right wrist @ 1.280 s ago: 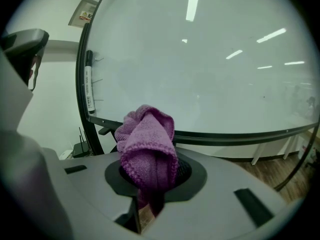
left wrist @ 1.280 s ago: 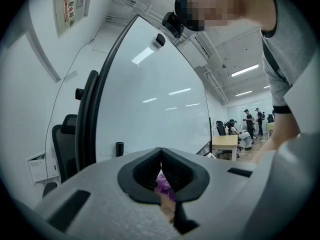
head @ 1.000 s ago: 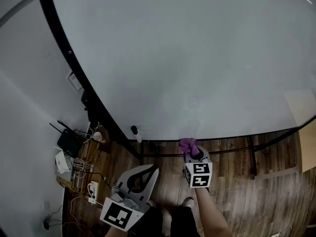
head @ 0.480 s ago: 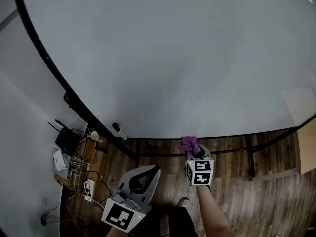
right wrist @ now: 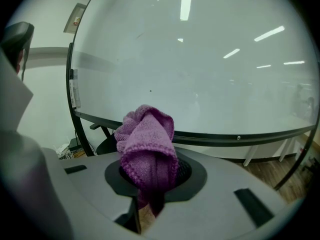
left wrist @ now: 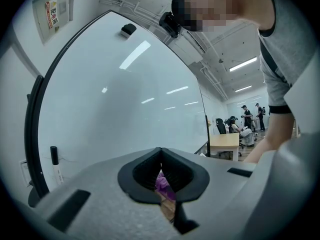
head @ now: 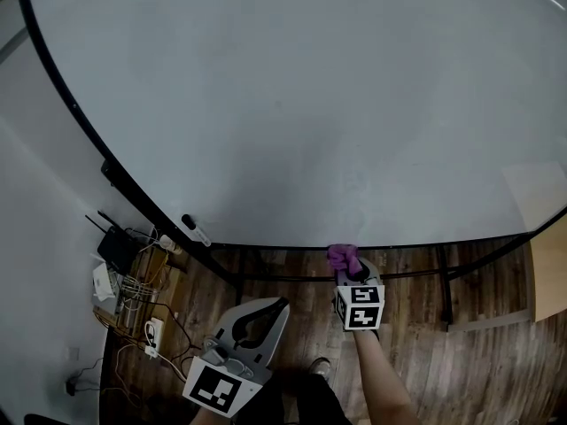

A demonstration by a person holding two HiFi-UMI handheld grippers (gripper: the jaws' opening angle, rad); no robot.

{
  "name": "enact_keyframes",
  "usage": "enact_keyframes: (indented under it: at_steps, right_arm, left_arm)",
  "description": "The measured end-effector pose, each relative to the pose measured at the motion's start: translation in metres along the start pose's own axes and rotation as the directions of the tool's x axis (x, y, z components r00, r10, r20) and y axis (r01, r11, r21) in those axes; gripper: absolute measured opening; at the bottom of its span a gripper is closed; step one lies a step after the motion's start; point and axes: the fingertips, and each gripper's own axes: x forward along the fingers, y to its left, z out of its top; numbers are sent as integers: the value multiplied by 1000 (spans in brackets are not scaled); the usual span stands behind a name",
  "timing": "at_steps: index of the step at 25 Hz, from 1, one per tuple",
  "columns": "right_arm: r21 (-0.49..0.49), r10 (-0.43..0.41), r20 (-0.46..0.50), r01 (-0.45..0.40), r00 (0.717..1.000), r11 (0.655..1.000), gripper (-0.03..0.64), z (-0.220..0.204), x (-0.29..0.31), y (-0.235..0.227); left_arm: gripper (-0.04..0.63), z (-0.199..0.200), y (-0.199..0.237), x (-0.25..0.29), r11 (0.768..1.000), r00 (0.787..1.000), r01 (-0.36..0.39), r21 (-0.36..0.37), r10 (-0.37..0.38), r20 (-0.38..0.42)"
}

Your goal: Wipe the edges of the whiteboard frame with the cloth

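Head view shows us standing in front of a big whiteboard [head: 292, 104] with a thin black frame [head: 416, 243] around it. Our right gripper [head: 347, 271] points up at the bottom edge of that frame. Its jaws are shut tight on a purple cloth [head: 342, 256]. The cloth is bunched up and sticks out past the jaws, so the soft part meets the frame first and the hard jaws stay off it.

Right gripper view shows the cloth [right wrist: 147, 144] pinched low down, with a fat fold on top. The bottom bar of the frame [right wrist: 240, 137] runs just behind it. The cloth is right by the bar, but we cannot tell if it touches yet.

Our left gripper [head: 270, 310] hangs lower, near our body and well away from the board. Left gripper view shows its jaws pressed together at the tips with nothing in them. The bit of purple in the gap below is the cloth farther off. We think this hand is just waiting out of the way.

A marker [head: 195, 229] lies on the frame near the left corner. We think the cloth could knock it off if we wipe that far.
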Motion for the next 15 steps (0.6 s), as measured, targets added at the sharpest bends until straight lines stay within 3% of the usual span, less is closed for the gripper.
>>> enact_keyframes:
  at_steps: [15]
  right_arm:
    - [-7, -2, -2, 2, 1000, 1000, 75, -12, -12, -62]
  left_arm:
    - [17, 8, -45, 38, 999, 1000, -23, 29, 22, 12]
